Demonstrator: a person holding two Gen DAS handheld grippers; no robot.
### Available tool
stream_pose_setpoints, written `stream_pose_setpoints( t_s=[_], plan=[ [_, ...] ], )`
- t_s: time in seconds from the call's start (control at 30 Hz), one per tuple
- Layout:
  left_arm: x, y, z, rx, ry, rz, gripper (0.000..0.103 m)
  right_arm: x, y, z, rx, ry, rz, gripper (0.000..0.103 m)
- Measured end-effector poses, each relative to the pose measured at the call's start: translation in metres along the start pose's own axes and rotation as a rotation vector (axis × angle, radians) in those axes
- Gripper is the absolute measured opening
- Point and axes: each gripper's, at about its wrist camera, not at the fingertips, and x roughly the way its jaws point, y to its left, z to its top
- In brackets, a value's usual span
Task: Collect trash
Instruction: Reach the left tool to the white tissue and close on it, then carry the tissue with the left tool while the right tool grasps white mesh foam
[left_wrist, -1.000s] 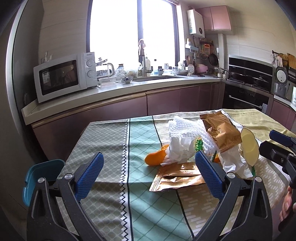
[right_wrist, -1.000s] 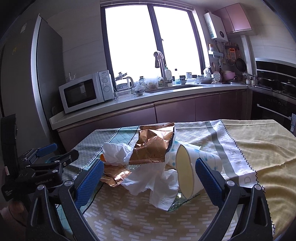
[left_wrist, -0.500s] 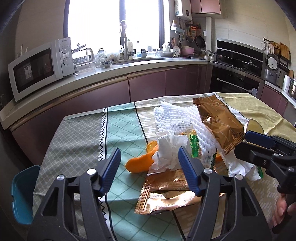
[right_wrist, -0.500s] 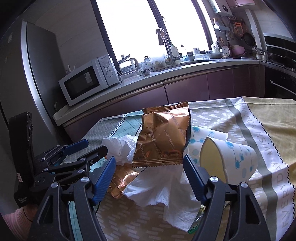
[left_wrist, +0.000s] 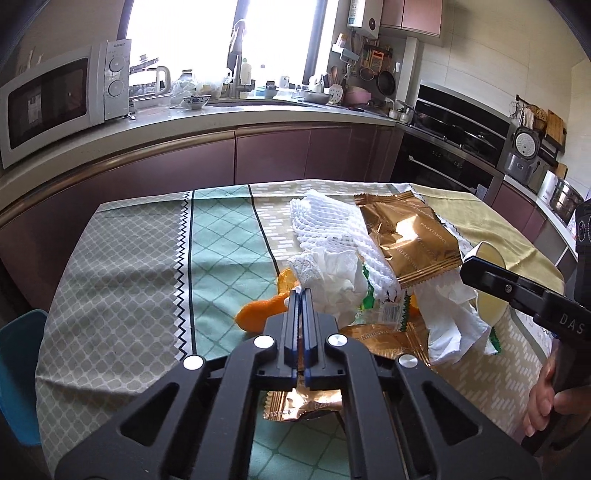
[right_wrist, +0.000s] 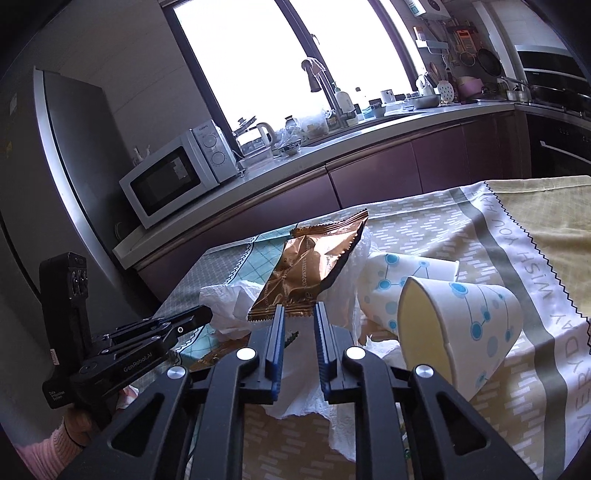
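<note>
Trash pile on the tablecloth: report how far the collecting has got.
Nothing looks collected: gold wrappers, foam net, tissues, orange peel and paper cups all lie on the table. Left gripper is shut at the pile; right gripper is closing, apparently empty.

The black left gripper with blue pads (left_wrist: 300, 295) has its jaws pressed together, angled downward. The black right gripper with blue pads (right_wrist: 298, 314) is closing, a narrow gap remaining, nothing visibly pinched.
</note>
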Motion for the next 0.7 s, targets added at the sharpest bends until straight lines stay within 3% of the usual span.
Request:
stream_pose_setpoints(
  t_s=[0.1,0.4,0.5,0.53,0.6,0.7],
  plan=[
    [-0.011,0.000,0.001,-0.010,-0.013,-0.016,0.002,-0.003,0.002,0.002,-0.007,-0.006,0.015,0.006],
    [-0.053,0.010,-0.002,-0.041,-0.071,-0.061,0.002,-0.013,0.005,-0.001,-0.022,-0.014,0.027,0.006],
    [-0.064,0.014,-0.006,-0.048,-0.080,-0.065,0.002,-0.016,0.011,0.003,-0.063,-0.018,-0.022,0.009],
    [-0.068,0.016,-0.007,-0.050,-0.083,-0.067,0.002,-0.017,0.013,0.004,-0.079,-0.025,-0.034,0.012],
    [-0.072,0.020,-0.009,-0.056,-0.085,-0.066,0.002,-0.017,0.017,0.009,-0.100,-0.034,-0.059,0.036],
    [-0.076,0.027,-0.012,-0.071,-0.085,-0.061,0.002,-0.011,0.021,0.016,-0.132,-0.029,-0.091,0.053]
  ],
)
